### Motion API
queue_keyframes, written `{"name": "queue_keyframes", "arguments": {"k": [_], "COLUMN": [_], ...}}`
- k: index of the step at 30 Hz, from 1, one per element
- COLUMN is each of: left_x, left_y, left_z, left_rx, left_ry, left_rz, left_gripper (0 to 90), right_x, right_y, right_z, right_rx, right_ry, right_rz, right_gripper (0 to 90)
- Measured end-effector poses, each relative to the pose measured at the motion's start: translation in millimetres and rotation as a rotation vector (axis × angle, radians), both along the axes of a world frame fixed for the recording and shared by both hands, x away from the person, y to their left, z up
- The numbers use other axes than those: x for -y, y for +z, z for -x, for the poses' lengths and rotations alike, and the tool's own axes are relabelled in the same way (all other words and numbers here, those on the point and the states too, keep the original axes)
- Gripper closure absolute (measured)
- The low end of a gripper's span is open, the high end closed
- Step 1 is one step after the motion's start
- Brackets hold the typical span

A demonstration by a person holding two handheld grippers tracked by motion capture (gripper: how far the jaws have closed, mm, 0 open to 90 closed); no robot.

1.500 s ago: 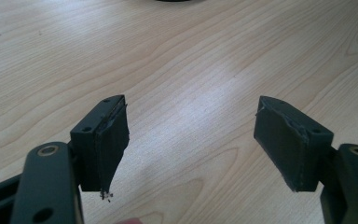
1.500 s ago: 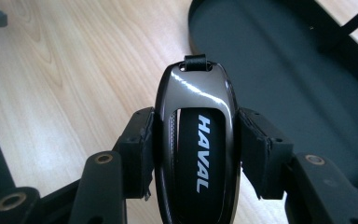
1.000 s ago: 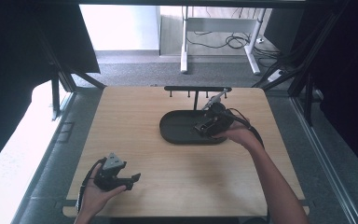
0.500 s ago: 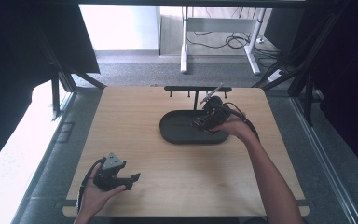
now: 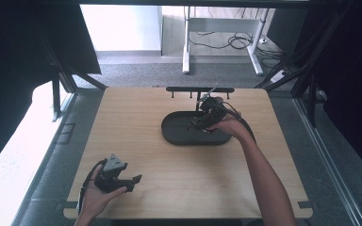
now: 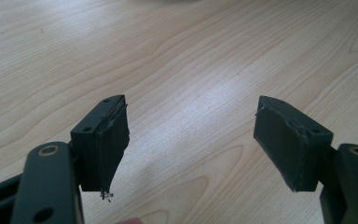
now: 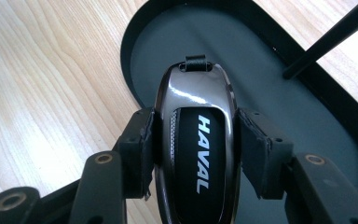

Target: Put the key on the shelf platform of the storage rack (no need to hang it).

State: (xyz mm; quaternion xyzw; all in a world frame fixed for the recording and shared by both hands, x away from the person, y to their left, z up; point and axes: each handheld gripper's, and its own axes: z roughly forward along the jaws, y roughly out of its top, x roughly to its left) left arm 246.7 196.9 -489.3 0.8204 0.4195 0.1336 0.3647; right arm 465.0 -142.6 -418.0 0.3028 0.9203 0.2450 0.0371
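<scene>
HAVAL key fob (image 7: 196, 154), lower end cut off, between right tongs (image 7: 196, 147).

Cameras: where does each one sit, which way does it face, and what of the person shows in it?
High view: fixed above the person's side, looking forward and down on the wooden table; both forearms, left gripper, right gripper over the black tray.
Left gripper view: rides the left gripper, looking along its open jaws at bare tabletop.
Right gripper view: rides the right gripper, jaws clamping a HAVAL key fob above the tray.
Shared: high and right gripper views both show the tray and the thin black rod of the stand.
</scene>
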Motion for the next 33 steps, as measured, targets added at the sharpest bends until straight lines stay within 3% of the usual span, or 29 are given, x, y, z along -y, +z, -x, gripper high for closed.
{"name": "queue_keyframes", "arguments": {"k": [9,20,33], "left_x": [-0.7,0.9,1.7], "left_y": [-0.1,-1.9,-2.9], "left_z": [-0.1,-0.5,-0.1], "left_rx": [-0.002,-0.008,-0.010], "left_ry": [-0.002,-0.004,0.001], "left_rz": [0.001,-0.008,-0.011], "left_gripper": [26.5,26.5,26.4], "right_x": [-3.9,-2.1,-1.3], "right_y": [-12.5,-39.2,-57.0], "right_z": [-6.8,-16.6,-21.2], "right_rx": [-0.012,-0.023,-0.021], "right_ry": [0.001,-0.018,-0.029], "right_rz": [0.016,0.057,0.084], "right_gripper": [49.4,49.3,49.2]}}
